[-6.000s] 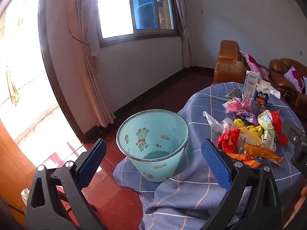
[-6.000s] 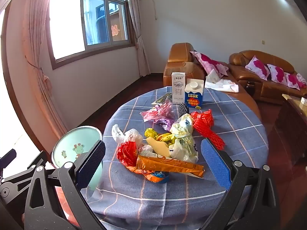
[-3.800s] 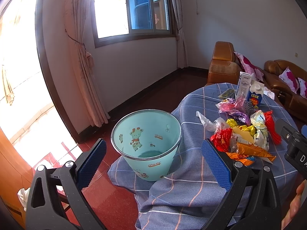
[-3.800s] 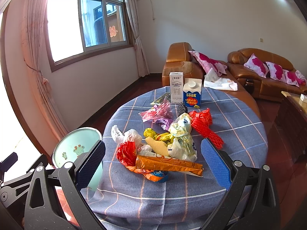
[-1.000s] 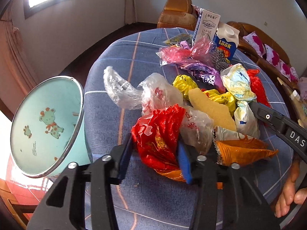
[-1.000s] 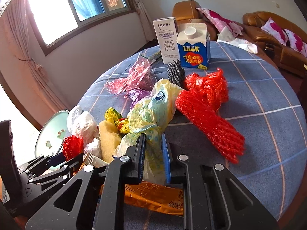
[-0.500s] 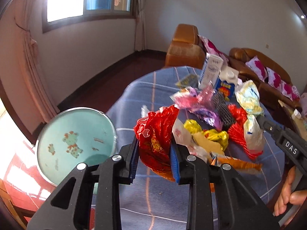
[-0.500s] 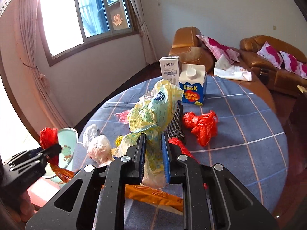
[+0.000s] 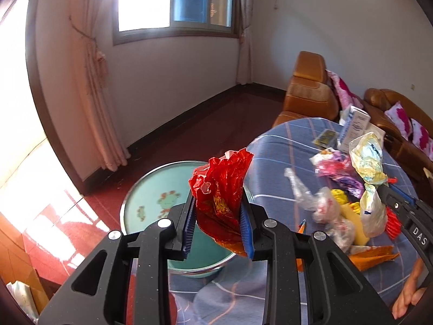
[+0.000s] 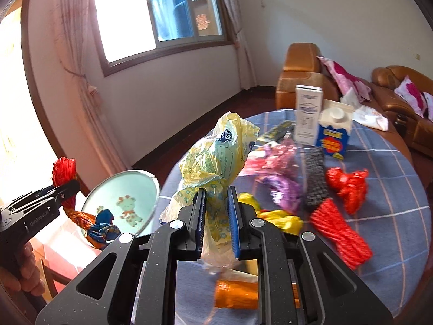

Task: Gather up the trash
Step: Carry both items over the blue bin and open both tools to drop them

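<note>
Standing beside the round table with its blue checked cloth [image 10: 392, 197], an onlooker would list the following. Left gripper [image 9: 217, 223]: jaws clamped on a crumpled red foil snack wrapper [image 9: 220, 189], which has tightened in the pads over the last second; an orange and blue tail of wrapper hangs below it, seen in the right wrist view. The wrapper is held aloft over or just in front of the mint-green round waste bin with a cartoon giraffe print and metal rim [image 9: 154, 197], which sits at about nine o'clock from the trash pile, at the table's edge. Right gripper [image 10: 216, 216]: jaws closed on a pale yellow printed plastic bag [image 10: 219, 157], lifted clear of the cloth at about three o'clock from the bin. Left on the table: a red mesh net [image 10: 341, 233], a bunched red plastic bag [image 10: 347, 185], pink and purple film wrappers [image 10: 276, 168], a black scrubbing pad [image 10: 314, 178], a yellow crumpled bag [image 10: 278, 220], an orange foil packet [image 10: 235, 293], a tall white carton [image 10: 307, 113] and a blue-and-white milk carton [image 10: 334, 132]. Step in hand, by my reading: carrying two picked pieces to the bin. Next move calls for centring each load over the rim, left first, then parting the jaws; the loose bag may cling or drift outside.
</note>
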Motion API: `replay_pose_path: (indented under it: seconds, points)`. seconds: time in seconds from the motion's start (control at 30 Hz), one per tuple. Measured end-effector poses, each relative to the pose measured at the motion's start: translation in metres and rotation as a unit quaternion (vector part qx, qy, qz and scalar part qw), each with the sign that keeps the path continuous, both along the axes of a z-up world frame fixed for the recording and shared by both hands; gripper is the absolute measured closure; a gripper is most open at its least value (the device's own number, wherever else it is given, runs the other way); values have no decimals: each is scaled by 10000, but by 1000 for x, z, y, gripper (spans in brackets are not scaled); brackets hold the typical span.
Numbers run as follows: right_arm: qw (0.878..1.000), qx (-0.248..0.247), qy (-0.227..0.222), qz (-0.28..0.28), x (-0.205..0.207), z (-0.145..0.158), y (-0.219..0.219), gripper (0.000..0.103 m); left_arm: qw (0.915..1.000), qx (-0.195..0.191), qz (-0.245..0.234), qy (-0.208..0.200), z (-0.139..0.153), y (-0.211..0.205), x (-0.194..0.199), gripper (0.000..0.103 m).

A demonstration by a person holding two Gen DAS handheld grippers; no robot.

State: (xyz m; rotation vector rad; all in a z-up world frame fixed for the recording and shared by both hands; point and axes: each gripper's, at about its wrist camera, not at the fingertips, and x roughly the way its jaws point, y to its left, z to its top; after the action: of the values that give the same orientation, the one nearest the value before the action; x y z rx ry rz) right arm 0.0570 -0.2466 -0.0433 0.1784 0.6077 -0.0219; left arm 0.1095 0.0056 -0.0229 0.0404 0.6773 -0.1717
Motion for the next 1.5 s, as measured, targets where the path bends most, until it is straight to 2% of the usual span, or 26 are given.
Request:
replay_pose_path:
  seconds: [0.43, 0.8, 1.07, 1.17, 1.23, 1.3, 1.37, 1.43, 1.5]
  points:
    - [9960, -111, 338, 823, 59, -27, 87, 86, 9960, 369, 809, 98, -13, 68, 24, 74]
    - [9883, -170, 849, 1253, 105, -60, 129, 86, 9945, 457, 769, 548, -44, 81, 54, 74]
    - [9838, -213, 1030, 1448, 125, -74, 144, 85, 9929, 559, 748, 732, -60, 82, 68, 73]
    - [9823, -179, 1111, 1499, 128, -78, 145, 83, 9926, 585, 745, 761, -63, 81, 72, 70]
    - [9822, -112, 1109, 1515, 128, -78, 144, 77, 9922, 619, 775, 759, -64, 80, 73, 59]
    - [9829, -77, 1085, 1484, 127, -75, 142, 72, 9920, 643, 804, 734, -63, 80, 72, 57]
    - [9839, -88, 1032, 1458, 124, -69, 140, 71, 9919, 644, 843, 694, -59, 82, 70, 57]
    - [9849, -89, 968, 1435, 121, -63, 139, 63, 9919, 611, 903, 653, -55, 85, 67, 53]
    - [9867, -98, 890, 1360, 116, -57, 136, 59, 9917, 598, 976, 588, -51, 87, 63, 44]
